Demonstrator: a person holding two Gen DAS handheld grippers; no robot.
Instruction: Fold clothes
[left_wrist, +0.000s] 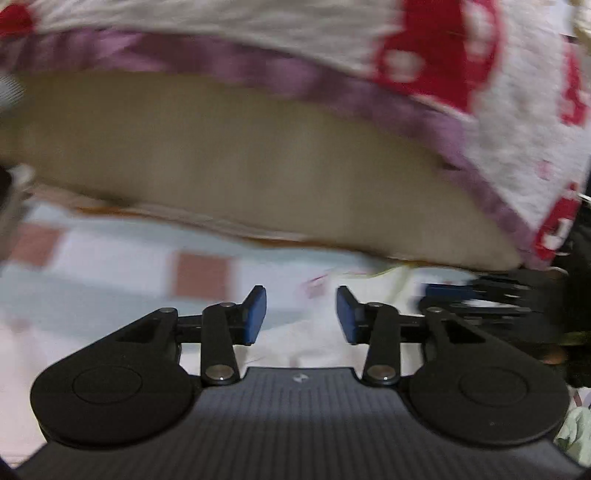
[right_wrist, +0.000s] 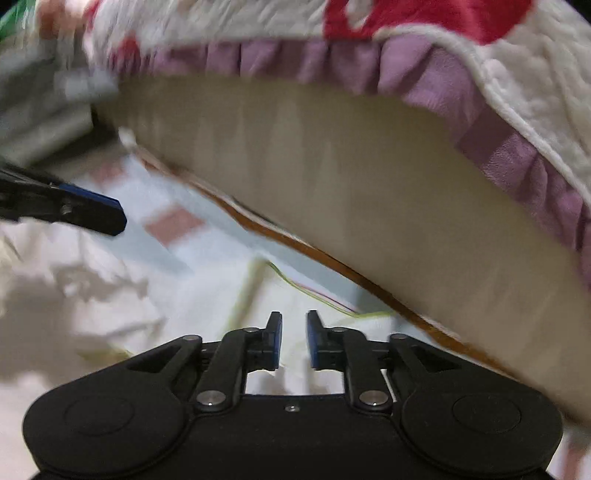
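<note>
White garment (right_wrist: 110, 295) lies crumpled beneath both released hand-held grippers (left_wrist: 301, 314) (right_wrist: 294, 339), touching neither.

Both handheld grippers angled downward, fingers parted with nothing between them.

The left gripper (left_wrist: 300, 314), black with ribbed housing and two round pivot covers, holds its blue-padded fingers (left_wrist: 255, 314) well apart, and the gap between them is empty. The right gripper (right_wrist: 294, 339), of the same black linkage build, keeps its blue-padded fingers (right_wrist: 275, 341) closer together, a narrow slit still showing between the pads, and they grip nothing. In the right wrist view the left gripper's blue tip reaches in from the left edge, well apart from the right gripper's fingers. In the left wrist view the right gripper shows as a blurred black and blue shape at the right side.
</note>
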